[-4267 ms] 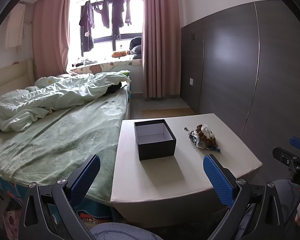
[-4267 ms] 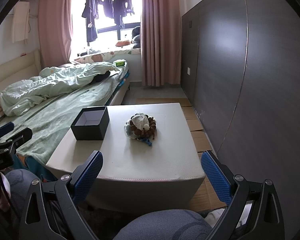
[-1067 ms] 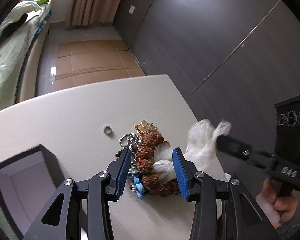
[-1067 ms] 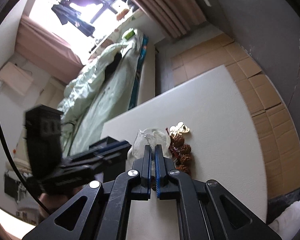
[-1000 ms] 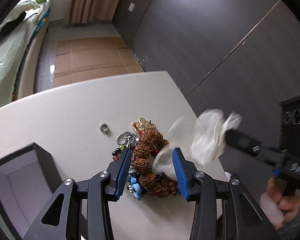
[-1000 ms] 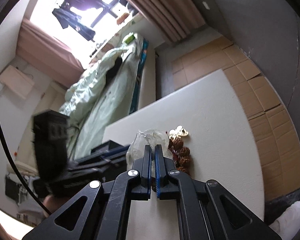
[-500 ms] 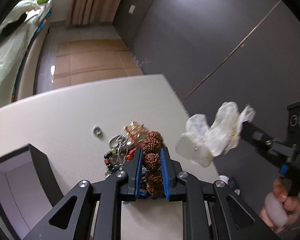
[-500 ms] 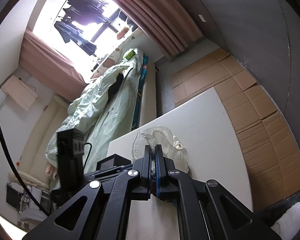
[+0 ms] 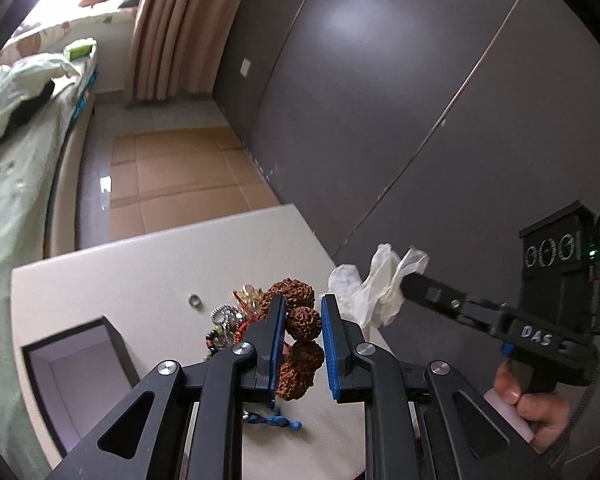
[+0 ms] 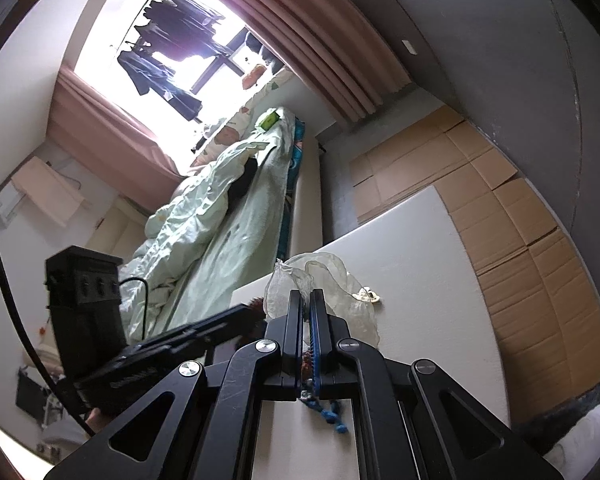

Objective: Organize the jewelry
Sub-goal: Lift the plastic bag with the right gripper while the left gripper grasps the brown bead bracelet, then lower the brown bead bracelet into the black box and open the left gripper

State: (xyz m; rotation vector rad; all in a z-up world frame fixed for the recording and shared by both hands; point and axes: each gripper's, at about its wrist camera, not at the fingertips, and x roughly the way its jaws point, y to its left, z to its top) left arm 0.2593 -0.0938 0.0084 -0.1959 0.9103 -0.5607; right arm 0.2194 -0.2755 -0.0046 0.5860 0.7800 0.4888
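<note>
above the white table (image 9: pixel 148 272), left gripper (image 9: pixel 302 320) clamped on rudraksha bead bracelet (image 9: pixel 300 322), right gripper (image 10: pixel 306 312) pinching clear plastic bag (image 10: pixel 332 280) aside, likely freeing beads for black box (image 9: pixel 76 368).

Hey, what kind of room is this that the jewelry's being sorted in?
Most likely a bedroom: a bed with a rumpled green quilt, pink curtains at a window with clothes hanging, and a low white table.

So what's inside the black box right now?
The black box shows only a bare pale lining; no jewelry is visible in it. Its near corner is hidden behind the left gripper, which holds the brown bead bracelet.
</note>
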